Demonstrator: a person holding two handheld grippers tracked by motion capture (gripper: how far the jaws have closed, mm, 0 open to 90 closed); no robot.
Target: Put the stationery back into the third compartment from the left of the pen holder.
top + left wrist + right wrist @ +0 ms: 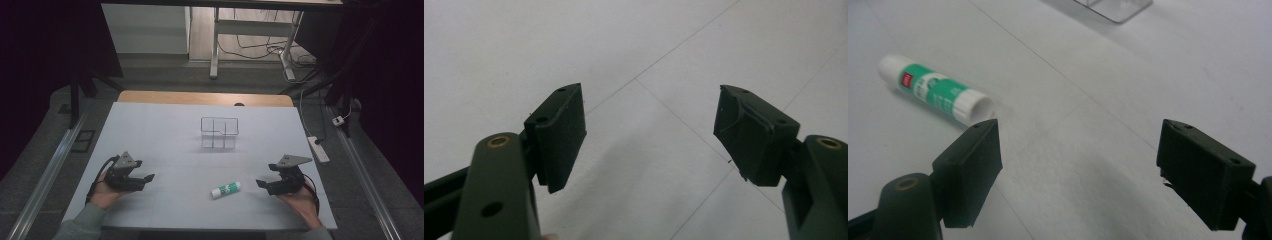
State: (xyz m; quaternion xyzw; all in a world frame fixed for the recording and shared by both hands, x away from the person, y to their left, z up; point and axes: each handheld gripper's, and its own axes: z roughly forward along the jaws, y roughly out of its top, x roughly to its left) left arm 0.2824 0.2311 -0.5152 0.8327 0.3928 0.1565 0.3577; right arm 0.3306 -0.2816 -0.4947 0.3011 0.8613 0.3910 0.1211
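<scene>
Glue stick sitting loose on the worktop, both tools wide apart and empty

The glue stick (225, 189) lies flat near the front of the white worktop (165, 125), long axis running roughly 8 to 2 o'clock in the high view. It's just beside the right tool (264, 185), off at about 9 o'clock from it, while the left tool (148, 179) is well apart on the far side, so the right hand looks like the obvious one to grab it. The right gripper view picks up the green label and white cap end near its left jaw; the high view adds the clear divided organizer (219, 132) at 12 o'clock.
</scene>
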